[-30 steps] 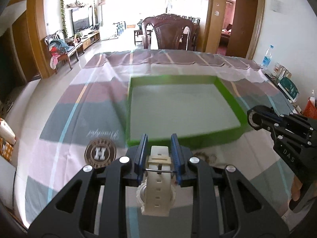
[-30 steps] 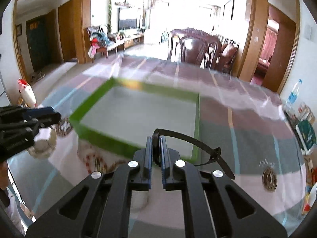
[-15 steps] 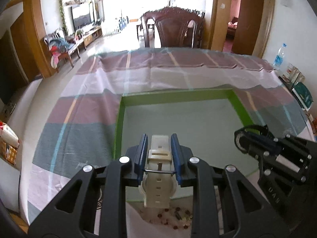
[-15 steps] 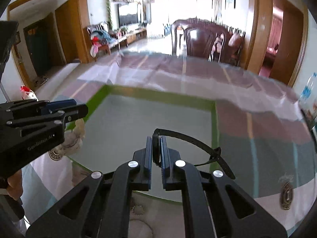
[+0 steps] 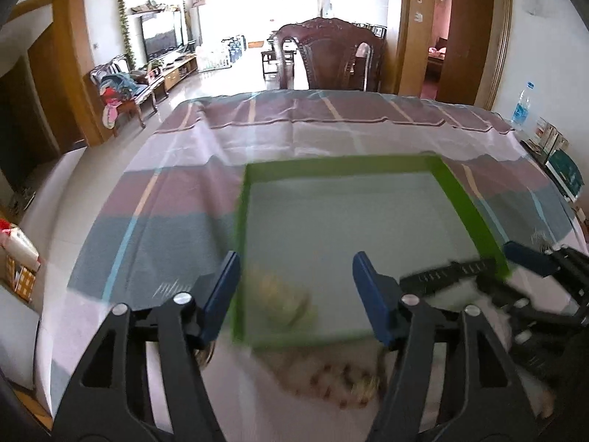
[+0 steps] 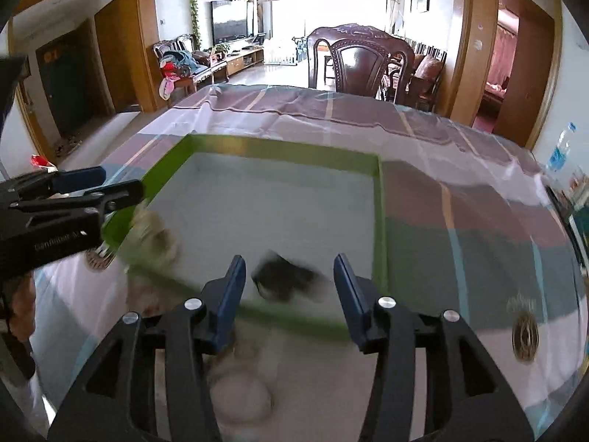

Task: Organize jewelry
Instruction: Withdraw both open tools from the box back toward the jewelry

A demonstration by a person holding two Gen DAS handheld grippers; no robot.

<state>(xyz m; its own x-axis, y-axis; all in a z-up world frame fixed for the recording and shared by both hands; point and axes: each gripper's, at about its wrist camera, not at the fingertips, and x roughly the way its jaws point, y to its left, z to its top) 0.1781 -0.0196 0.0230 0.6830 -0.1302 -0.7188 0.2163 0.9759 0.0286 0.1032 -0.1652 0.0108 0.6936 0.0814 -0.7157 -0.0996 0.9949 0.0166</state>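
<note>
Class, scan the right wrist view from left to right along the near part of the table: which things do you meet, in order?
left gripper → white watch → black watch → right wall of the green tray → round gold emblem on the tablecloth.

This is a lived-in home, an open dining and living room. Straight ahead of the tongs, past the far edge of the bench with its striped cloth point(image 5: 294, 125), stands a carved dark wooden dining chair point(image 6: 359, 62). Further ahead and to the left a television point(image 6: 232, 24) sits on a low cabinet under a shelf, with a green garland point(image 6: 193, 3) hanging beside it. A wooden armchair point(image 5: 123, 86) heaped with clothes is off to the left. Bright balcony windows point(image 6: 331, 0) close the far end. To the right, a wood-framed doorway point(image 6: 504, 59) opens onto a room with pink curtains, and a water bottle point(image 5: 522, 105) stands near the wall.
</note>
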